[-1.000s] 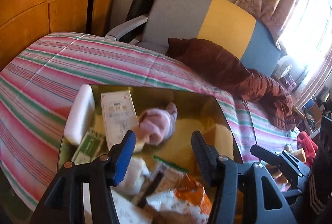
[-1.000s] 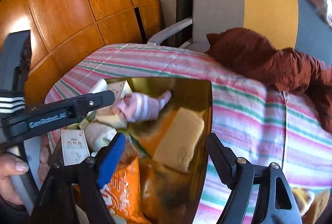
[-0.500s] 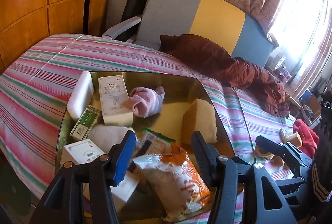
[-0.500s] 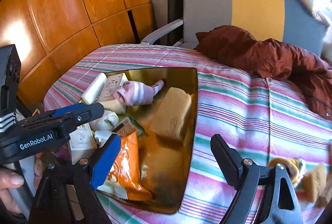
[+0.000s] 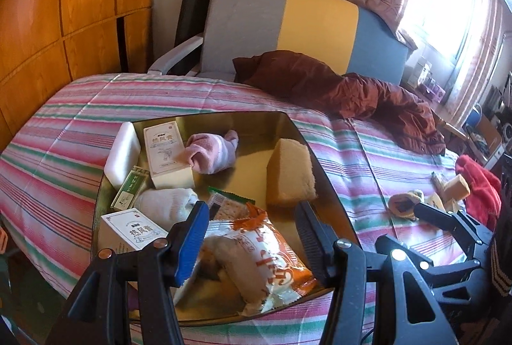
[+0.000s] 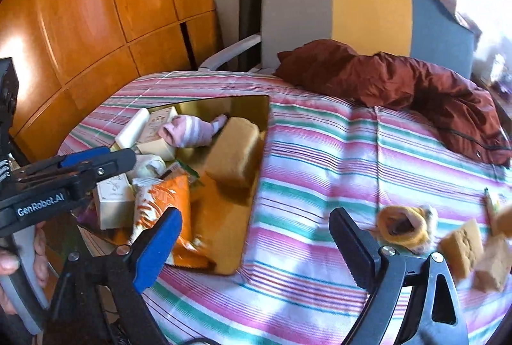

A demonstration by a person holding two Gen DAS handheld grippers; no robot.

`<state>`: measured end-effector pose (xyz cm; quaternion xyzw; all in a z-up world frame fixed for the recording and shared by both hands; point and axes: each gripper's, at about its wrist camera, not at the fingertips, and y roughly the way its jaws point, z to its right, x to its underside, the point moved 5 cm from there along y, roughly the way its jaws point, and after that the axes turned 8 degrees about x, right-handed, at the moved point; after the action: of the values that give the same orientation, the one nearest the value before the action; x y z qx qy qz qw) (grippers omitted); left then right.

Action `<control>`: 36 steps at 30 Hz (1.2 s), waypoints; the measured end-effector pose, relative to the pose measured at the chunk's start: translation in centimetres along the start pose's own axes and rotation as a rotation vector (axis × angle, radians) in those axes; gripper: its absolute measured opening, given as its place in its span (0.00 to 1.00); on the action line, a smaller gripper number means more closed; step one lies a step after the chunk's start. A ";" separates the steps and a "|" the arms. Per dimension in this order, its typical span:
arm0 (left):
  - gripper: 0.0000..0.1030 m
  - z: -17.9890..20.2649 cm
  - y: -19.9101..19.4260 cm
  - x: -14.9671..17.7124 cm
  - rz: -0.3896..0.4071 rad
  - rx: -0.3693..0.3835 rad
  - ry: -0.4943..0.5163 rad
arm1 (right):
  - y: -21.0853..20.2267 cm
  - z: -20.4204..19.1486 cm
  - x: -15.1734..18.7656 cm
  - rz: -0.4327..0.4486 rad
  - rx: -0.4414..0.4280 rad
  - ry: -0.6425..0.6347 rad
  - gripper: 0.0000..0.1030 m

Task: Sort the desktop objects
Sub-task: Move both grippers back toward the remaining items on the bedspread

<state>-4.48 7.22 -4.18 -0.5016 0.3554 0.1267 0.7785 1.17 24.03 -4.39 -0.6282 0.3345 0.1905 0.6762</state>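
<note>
A gold tray (image 5: 256, 121) (image 6: 252, 111) lies on the striped cloth. It holds a yellow sponge (image 5: 291, 172) (image 6: 233, 146), a pink striped sock (image 5: 211, 149) (image 6: 185, 130), white medicine boxes (image 5: 164, 153), a white sock (image 5: 166, 201), a white bar (image 5: 123, 149) and an orange snack bag (image 5: 256, 252) (image 6: 166, 204). My left gripper (image 5: 251, 236) is open and empty above the tray's near end. My right gripper (image 6: 256, 245) is open and empty over the cloth, right of the tray. A yellow sock (image 6: 403, 226) and sponge pieces (image 6: 464, 245) lie at the right.
A brown jacket (image 5: 352, 92) (image 6: 400, 79) lies at the back of the table against a grey, yellow and blue chair (image 5: 288, 28). Red cloth (image 5: 480, 185) sits at the far right. Wooden panels (image 6: 96, 9) stand to the left.
Both grippers have pulled back and up from the tray. The right gripper has swung right, bringing the yellow sock and sponge pieces into view. Both stay open.
</note>
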 end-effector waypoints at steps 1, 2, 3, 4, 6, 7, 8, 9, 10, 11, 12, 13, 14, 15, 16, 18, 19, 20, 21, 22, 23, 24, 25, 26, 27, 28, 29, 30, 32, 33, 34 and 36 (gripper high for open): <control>0.55 0.3 0.0 0.0 -0.001 0.001 0.010 | -0.1 0.5 0.2 -0.002 0.006 0.009 0.91; 0.55 0.6 0.0 0.1 -0.003 0.002 0.020 | -0.2 1.0 0.4 -0.003 0.011 0.018 0.91; 0.55 0.9 0.1 0.2 -0.006 0.005 0.026 | -0.4 1.6 0.7 -0.006 0.021 0.029 0.91; 0.55 1.2 0.2 0.3 -0.011 0.013 0.033 | -0.4 2.0 0.8 -0.007 0.027 0.033 0.91; 0.55 1.8 0.3 0.5 -0.018 0.019 0.045 | -0.6 3.0 1.3 -0.011 0.047 0.049 0.92; 0.55 2.1 0.4 0.6 -0.020 0.022 0.053 | -0.7 3.7 1.5 -0.016 0.058 0.058 0.92; 0.55 2.3 0.5 0.7 -0.024 0.026 0.059 | -0.7 4.2 1.6 -0.019 0.065 0.065 0.92; 0.55 2.6 0.7 0.8 -0.031 0.030 0.065 | -0.8 4.8 1.8 -0.022 0.074 0.075 0.92; 0.55 2.9 0.8 0.9 -0.037 0.035 0.069 | -0.9 5.4 2.0 -0.026 0.083 0.084 0.92; 0.55 3.1 1.0 1.0 -0.043 0.039 0.073 | -1.1 6.0 2.3 -0.030 0.093 0.093 0.92; 0.55 3.4 1.1 1.2 -0.048 0.042 0.077 | -1.2 6.5 2.4 -0.034 0.101 0.099 0.92; 0.55 3.7 1.2 1.3 -0.055 0.047 0.083 | -1.3 7.2 2.7 -0.039 0.112 0.110 0.92; 0.55 3.9 1.4 1.5 -0.061 0.054 0.088 | -1.4 7.6 2.9 -0.042 0.117 0.116 0.92; 0.55 4.2 1.5 1.6 -0.065 0.060 0.092 | -1.5 8.3 3.2 -0.049 0.126 0.125 0.93; 0.55 4.5 1.6 1.7 -0.070 0.067 0.096 | -1.6 8.8 3.4 -0.056 0.136 0.132 0.93; 0.55 5.0 1.7 1.9 -0.078 0.082 0.103 | -1.9 10.2 3.9 -0.071 0.148 0.155 0.93; 0.55 5.3 1.8 2.0 -0.081 0.089 0.108 | -2.0 11.1 4.1 -0.081 0.150 0.176 0.93; 0.55 5.5 1.9 2.1 -0.084 0.094 0.114 | -2.2 11.7 4.3 -0.086 0.150 0.192 0.93; 0.55 5.7 1.9 2.2 -0.087 0.101 0.117 | -2.4 12.7 4.4 -0.092 0.147 0.217 0.93; 0.55 6.0 2.0 2.4 -0.093 0.111 0.119 | -2.6 13.5 4.6 -0.099 0.143 0.244 0.93; 0.55 6.1 2.1 2.5 -0.097 0.115 0.119 | -2.8 14.7 4.7 -0.107 0.144 0.281 0.93; 0.55 6.3 2.2 2.6 -0.101 0.121 0.120 | -3.1 15.8 4.8 -0.109 0.150 0.309 0.93; 0.55 6.4 2.3 2.7 -0.104 0.125 0.122 | -3.3 16.5 4.9 -0.109 0.155 0.326 0.93; 0.55 6.5 2.3 2.8 -0.107 0.129 0.123 | -3.5 17.5 4.9 -0.110 0.160 0.346 0.93; 0.55 6.6 2.4 2.8 -0.110 0.133 0.123 | -3.8 18.4 5.0 -0.110 0.171 0.360 0.93; 0.55 6.7 2.4 2.9 -0.115 0.138 0.122 | -3.8 19.0 5.1 -0.111 0.184 0.367 0.93; 0.55 6.7 2.5 2.9 -0.116 0.141 0.122 | -3.8 19.7 5.1 -0.114 0.199 0.369 0.93; 0.55 6.7 2.5 2.9 -0.118 0.142 0.120 | -3.8 20.1 5.1 -0.116 0.209 0.368 0.93; 0.55 6.7 2.6 2.9 -0.123 0.143 0.118 | -3.5 21.3 5.3 -0.124 0.236 0.365 0.93; 0.55 6.7 2.7 2.9 -0.126 0.146 0.115 | -3.4 21.7 5.5 -0.127 0.243 0.364 0.92; 0.55 6.7 2.7 2.9 -0.126 0.147 0.115 | -3.2 22.0 5.5 -0.130 0.245 0.359 0.92; 0.55 6.7 2.7 2.7 -0.125 0.144 0.117 | -2.6 22.6 5.3 -0.128 0.237 0.327 0.92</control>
<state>-1.19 13.85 -6.27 -0.4719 0.3762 0.0224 0.7970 11.43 44.87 -6.48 -0.5866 0.4192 0.0019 0.6929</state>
